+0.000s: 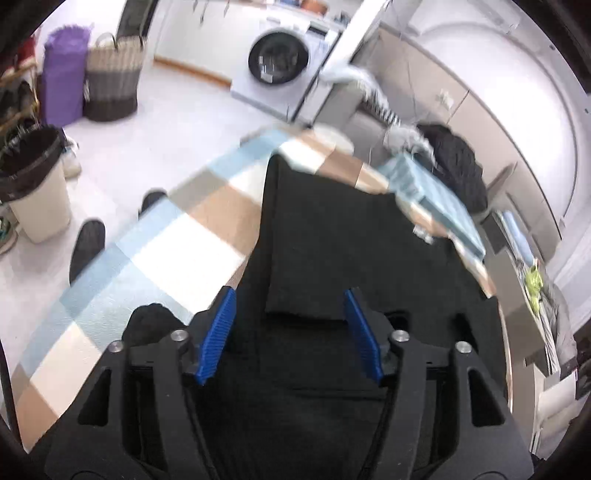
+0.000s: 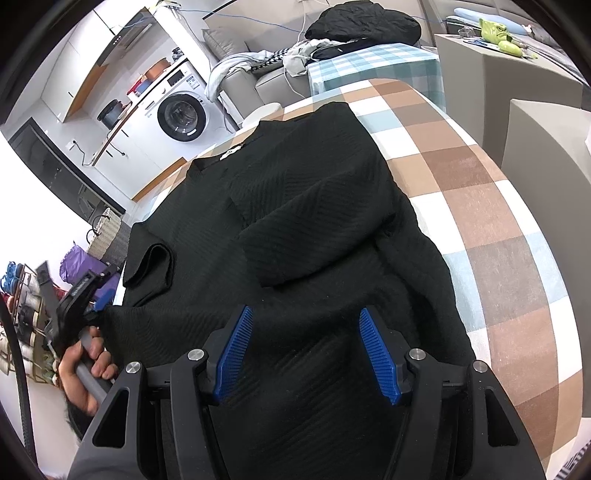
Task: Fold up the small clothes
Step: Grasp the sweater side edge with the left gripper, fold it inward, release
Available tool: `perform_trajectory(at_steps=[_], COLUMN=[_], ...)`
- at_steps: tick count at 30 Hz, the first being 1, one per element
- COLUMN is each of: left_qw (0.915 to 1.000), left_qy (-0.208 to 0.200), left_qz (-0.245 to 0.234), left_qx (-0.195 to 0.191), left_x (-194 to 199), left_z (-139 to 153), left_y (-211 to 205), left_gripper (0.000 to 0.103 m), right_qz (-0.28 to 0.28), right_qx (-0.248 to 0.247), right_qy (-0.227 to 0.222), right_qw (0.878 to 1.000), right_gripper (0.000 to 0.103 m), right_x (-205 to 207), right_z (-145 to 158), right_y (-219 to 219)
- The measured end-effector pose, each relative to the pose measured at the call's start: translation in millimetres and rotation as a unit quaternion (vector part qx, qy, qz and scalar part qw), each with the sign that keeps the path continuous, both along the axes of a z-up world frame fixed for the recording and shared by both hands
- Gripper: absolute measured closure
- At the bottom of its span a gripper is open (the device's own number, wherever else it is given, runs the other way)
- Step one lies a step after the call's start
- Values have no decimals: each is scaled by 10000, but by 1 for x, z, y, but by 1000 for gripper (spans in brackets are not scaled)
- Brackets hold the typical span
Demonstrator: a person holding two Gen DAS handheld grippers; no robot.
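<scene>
A black textured short-sleeved top lies on the checked tablecloth, collar at the far end, its right side folded over the middle and its left sleeve curled up. My right gripper is open and empty over the near hem. In the left wrist view the same top fills the middle, and my left gripper is open above it. In the right wrist view the left gripper shows at the garment's left edge, held by a hand; its jaws are unclear there.
The table's checked cloth ends at the left, with floor below. A bin, baskets and a washing machine stand beyond. A sofa with a black jacket and a second checked table lie behind.
</scene>
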State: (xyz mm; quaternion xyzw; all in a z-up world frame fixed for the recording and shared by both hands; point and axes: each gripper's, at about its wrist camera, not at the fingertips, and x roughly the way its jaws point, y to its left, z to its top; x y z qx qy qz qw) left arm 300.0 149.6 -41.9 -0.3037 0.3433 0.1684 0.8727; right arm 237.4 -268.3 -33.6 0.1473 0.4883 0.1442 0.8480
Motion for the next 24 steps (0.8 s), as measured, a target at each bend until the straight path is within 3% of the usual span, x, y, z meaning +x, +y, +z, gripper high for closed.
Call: perform_trajectory(at_steps=[4,6,15,20,24], left_qw=[9996,9995,9998,9994,9978], left_qy=[246,229,-34,-285,-516], left_qz=[-66,-84,-123,-133,-333], left_qx=[88,180,145,125,248], left_x=[6,10,6,-6,13], left_z=[-15,-14,3,26,47], left_y=[5,3,-7,-9,-23], left_gripper=[72,96,99,99,99], right_qz=[-75,-125,-204,-189,-176], right_qx=[6,13,56,93,104], right_qy=[45,65,122,127,158], right_qw=[10000,9999,9997,9997,9997], right_gripper=[41,41,41,41,41], right_x=[1,2,2,4,5], right_z=[-3,-5,-10,-10,-12], right_y=[-6,-10,-17,-18,-17])
